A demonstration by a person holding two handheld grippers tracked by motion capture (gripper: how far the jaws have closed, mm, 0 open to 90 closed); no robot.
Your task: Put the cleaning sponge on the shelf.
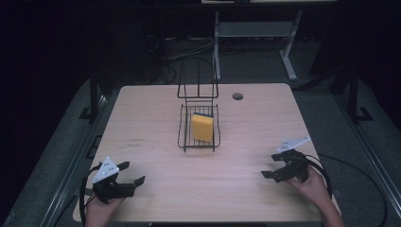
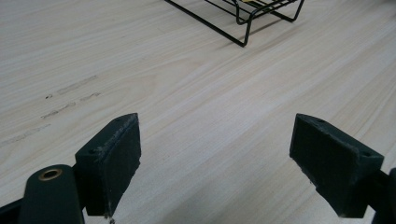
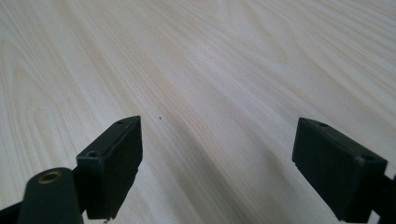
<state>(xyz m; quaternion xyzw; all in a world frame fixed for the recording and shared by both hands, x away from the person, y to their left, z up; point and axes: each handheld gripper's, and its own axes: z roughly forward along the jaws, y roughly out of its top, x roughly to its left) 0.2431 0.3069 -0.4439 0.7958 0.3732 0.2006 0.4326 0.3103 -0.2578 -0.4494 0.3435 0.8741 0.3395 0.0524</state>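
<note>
Two grippers, both idle at the near edge of the table (image 1: 142, 109). Left gripper (image 1: 131, 173): jaws spread wide, nothing between them. Right gripper (image 1: 273, 165): same, jaws wide apart, empty.

Sponge (image 1: 203, 126): yellow face, dark scouring layer showing along its top edge. It lies tilted inside the black wire rack (image 1: 183, 127), well ahead of both sets of jaws, roughly midway between them, forward and right of the left jaws, forward and left of the right.

Handling, as judged: light, soft, compressible foam; not fragile, not slippery if dry. It will squash under the pads, so a moderate squeeze should do. Best hold looks to be across the two long yellow sides near the raised upper end, which clears the rack wires. The rack is light too and may slide or lift if the sponge catches.

View differences: the high view gives the full layout, rack, tall wire back and sponge. The left gripper view shows the rack's near corner (image 2: 243, 21) ahead and right of its jaws, with a sliver of yellow (image 2: 254, 2). The right gripper view shows bare wood grain ahead of its jaws.
</note>
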